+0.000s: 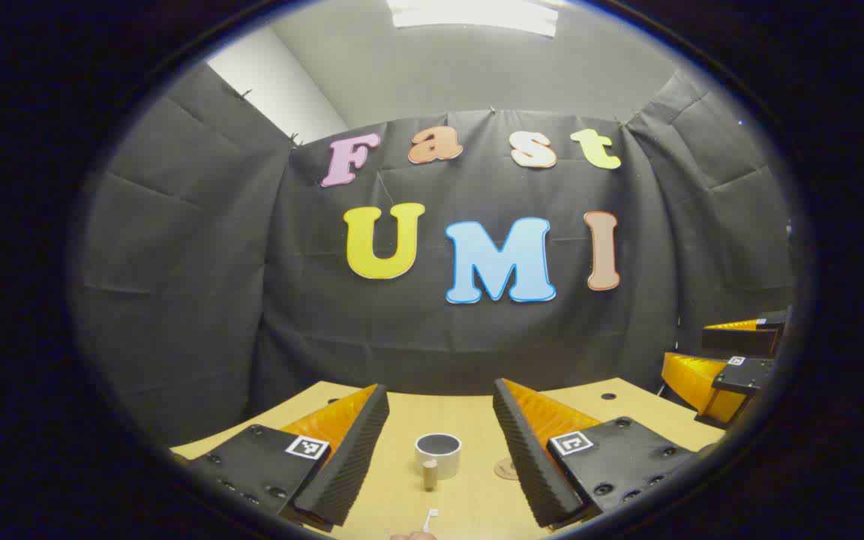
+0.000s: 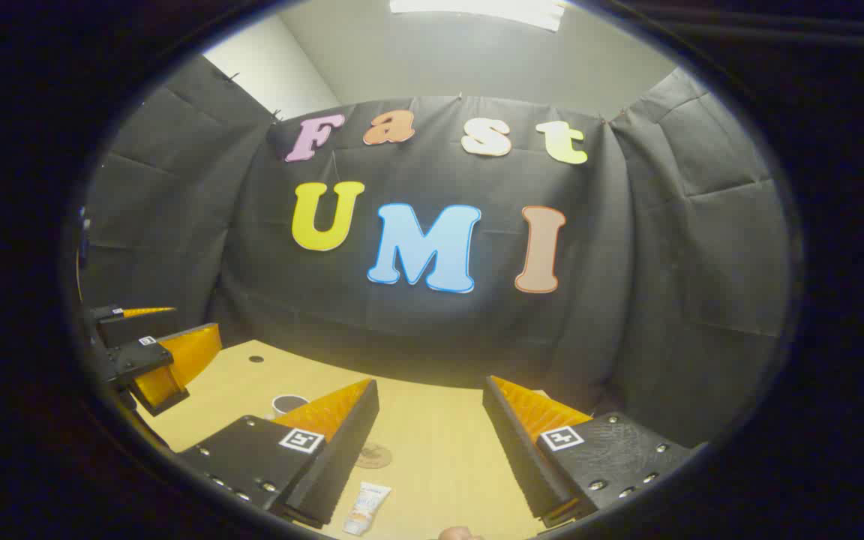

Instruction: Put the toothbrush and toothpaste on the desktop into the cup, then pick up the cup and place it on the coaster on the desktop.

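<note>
Right gripper view: toothpaste (image 2: 365, 508) lengthwise, cap nearest.

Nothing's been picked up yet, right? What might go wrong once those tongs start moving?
Right, both tongs are open and empty.
1. The toothbrush lies flat on the desk, thin and low, so the left tongs may slip off it.
2. A small wooden post stands close before the cup; a reach may knock either.
3. The toothpaste lies near the coaster; the right tongs may nudge the coaster.
</note>
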